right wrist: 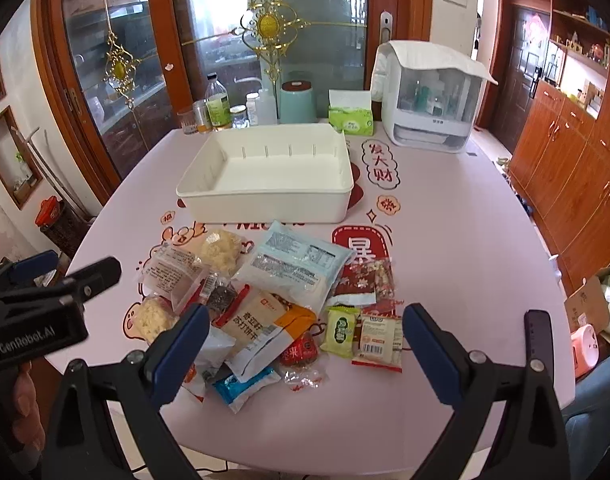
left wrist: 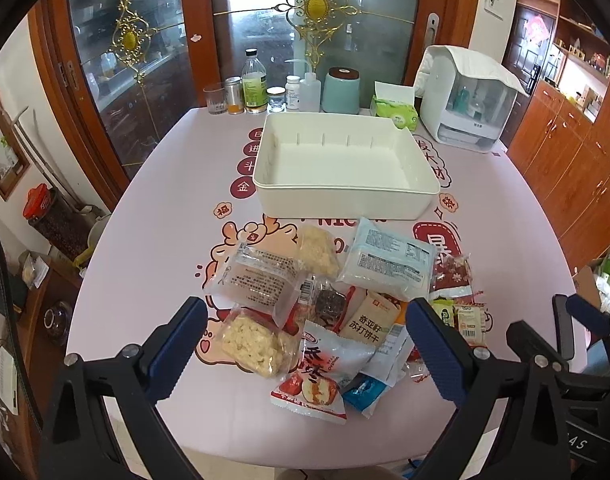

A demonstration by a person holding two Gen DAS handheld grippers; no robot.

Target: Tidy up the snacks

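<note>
Right now the pile of snacks (left wrist: 325, 304) lies on the pink table (left wrist: 153, 240) directly ahead of and below both of your grippers, between you and the white bin (left wrist: 345, 168), which sits further back at the middle of the table with nothing visible inside it. Your left gripper (left wrist: 307, 344) hangs over the near left part of the pile, jaws spread wide and holding nothing; between its blue pads you see a clear bag of pale puffed pieces (left wrist: 253, 344), a white packet with a red apple print (left wrist: 317, 376) and a small blue packet (left wrist: 363, 392). Your right gripper (right wrist: 305, 350) hangs over the near right part, jaws equally wide and empty, with a beige cracker packet (right wrist: 257, 324), a green packet (right wrist: 341, 330) and a white packet with a barcode (right wrist: 379, 342) lying between its pads and not touching them. Both grippers tilt steeply down toward the table, side by side; from the right wrist view your left gripper's black body shows at the left edge, with your hand (right wrist: 25, 404) wrapped around its handle below. The snacks are mixed and overlapping: a large pale blue bag (right wrist: 297, 268) lies nearest the bin, a red and clear wrapper (right wrist: 365, 280) just to its right, and a clear wrapped cake (right wrist: 173, 276) to its left.
</note>
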